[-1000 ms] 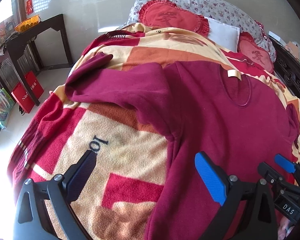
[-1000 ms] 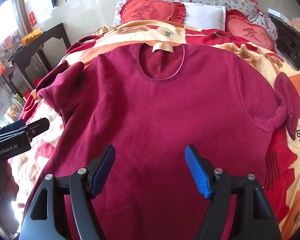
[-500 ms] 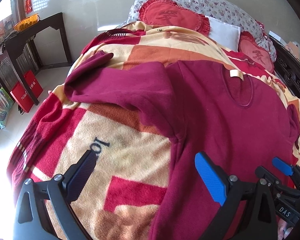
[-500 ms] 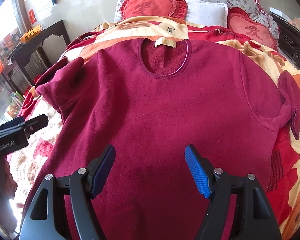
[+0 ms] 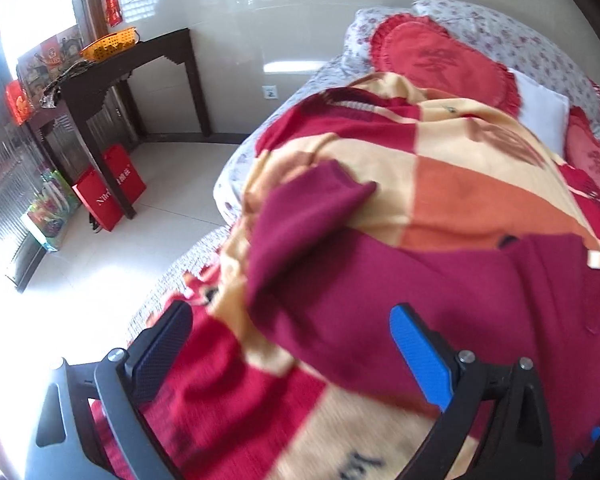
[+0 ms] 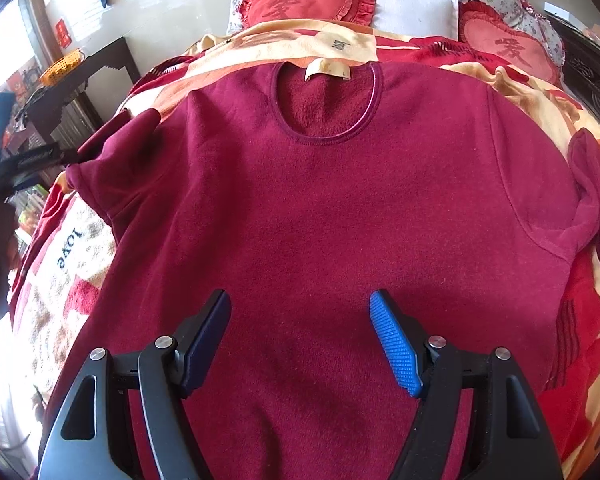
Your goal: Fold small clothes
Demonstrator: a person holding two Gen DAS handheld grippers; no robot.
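Note:
A dark red fleece sweater lies flat, front up, on a bed, its collar with a cream label toward the pillows. Its left sleeve is bunched at the bed's left edge; the right sleeve is folded in. My right gripper is open and empty above the sweater's lower middle. My left gripper is open and empty above the left sleeve and shoulder; it also shows in the right wrist view next to that sleeve.
The bed carries a red, orange and cream blanket and red heart pillows at the head. A dark side table and red bags stand on the floor left of the bed.
My left gripper has swung left and forward, from the sweater's lower left hem to the left sleeve. My right gripper has moved slightly forward over the sweater. Both stay open.

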